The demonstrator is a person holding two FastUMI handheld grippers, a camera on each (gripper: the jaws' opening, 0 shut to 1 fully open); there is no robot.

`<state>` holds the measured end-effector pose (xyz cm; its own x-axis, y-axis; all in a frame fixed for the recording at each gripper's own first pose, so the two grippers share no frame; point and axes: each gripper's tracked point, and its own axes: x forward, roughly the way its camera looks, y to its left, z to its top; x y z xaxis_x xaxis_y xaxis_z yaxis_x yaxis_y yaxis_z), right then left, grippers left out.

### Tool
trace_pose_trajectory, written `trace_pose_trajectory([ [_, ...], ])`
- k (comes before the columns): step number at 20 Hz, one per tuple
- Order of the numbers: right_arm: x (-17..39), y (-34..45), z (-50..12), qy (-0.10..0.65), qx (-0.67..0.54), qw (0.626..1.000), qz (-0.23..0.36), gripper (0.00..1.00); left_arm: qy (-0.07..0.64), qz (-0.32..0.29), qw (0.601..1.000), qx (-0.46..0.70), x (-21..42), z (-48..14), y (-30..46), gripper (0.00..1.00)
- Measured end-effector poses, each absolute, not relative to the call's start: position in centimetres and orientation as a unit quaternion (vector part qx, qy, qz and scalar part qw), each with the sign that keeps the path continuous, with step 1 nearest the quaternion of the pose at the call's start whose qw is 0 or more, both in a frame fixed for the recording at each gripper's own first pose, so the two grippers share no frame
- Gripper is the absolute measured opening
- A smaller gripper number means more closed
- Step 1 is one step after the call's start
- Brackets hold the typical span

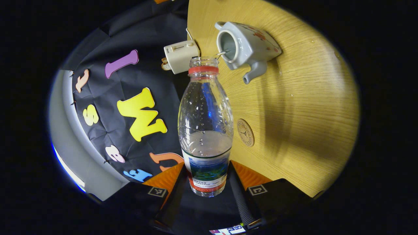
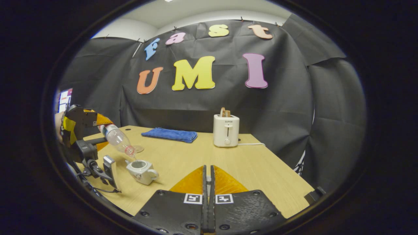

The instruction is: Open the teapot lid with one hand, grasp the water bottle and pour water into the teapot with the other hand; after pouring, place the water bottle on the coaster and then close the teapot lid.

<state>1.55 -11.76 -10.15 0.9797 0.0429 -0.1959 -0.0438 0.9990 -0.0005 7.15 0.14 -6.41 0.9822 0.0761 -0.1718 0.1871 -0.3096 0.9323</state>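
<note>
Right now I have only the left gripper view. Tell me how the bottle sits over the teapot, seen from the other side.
Observer: In the right gripper view the water bottle slopes mouth-down from the left gripper. Its mouth is just above the open top of the teapot, which stands upright.
Operator: Report the right gripper.
Observer: The right gripper has its fingers closed together, above the table, off to one side of the teapot.
Operator: List what lies behind the teapot.
Observer: A folded blue cloth lies near the table's back edge, beside the toaster.
</note>
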Motion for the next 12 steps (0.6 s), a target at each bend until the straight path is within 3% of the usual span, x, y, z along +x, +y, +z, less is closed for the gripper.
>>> trace_pose_trajectory([
  [9,1.4,-11.8,-10.4,0.100,0.000,0.995,0.023,0.00,0.072,-0.041,0.557,0.826,7.2,-5.3,-0.3,0.75],
  [10,1.4,-11.8,-10.4,0.100,0.001,0.995,0.024,0.00,0.072,-0.039,0.556,0.827,7.2,-5.2,-0.3,0.79],
  [12,1.3,-11.7,-10.4,0.100,0.001,0.995,0.025,0.00,0.071,-0.034,0.551,0.831,7.3,-5.0,-0.4,0.75],
])
